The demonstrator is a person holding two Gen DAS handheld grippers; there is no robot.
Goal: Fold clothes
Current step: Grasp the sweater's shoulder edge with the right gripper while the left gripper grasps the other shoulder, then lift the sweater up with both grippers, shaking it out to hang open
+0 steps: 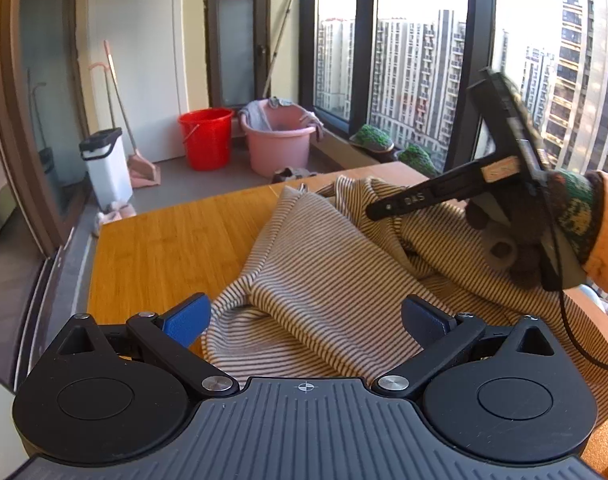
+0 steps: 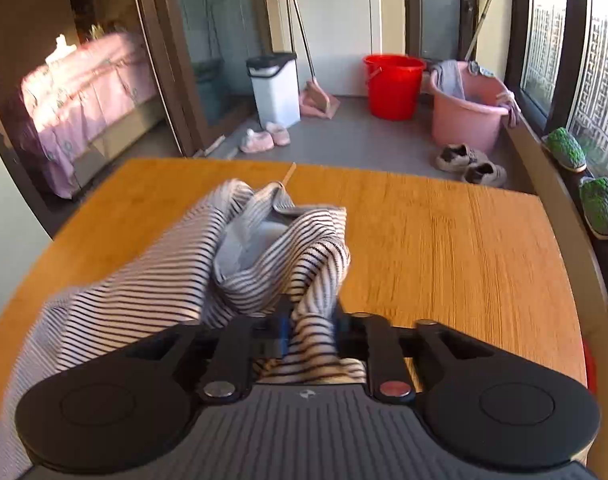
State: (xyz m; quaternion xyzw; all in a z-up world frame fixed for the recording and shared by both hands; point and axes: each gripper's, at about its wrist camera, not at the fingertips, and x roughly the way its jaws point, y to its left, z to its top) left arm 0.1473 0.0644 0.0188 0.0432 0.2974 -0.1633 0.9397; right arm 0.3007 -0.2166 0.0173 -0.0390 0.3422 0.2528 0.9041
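- Left wrist view: left hand-held gripper (image 1: 305, 320) spread wide over the crumpled striped garment (image 1: 323, 272) on the tabletop (image 1: 164, 248).
- Right hand-held gripper (image 2: 309, 332) clenches a bunched, seemingly twisted fold.

The shirt (image 2: 208, 264) lies bunched on the table (image 2: 443, 248). Behind the table, on the floor, stand a bin (image 2: 274, 88), then to its right a bucket (image 2: 393, 86) and a tub (image 2: 467, 114), shoes (image 2: 469, 164) before the tub.
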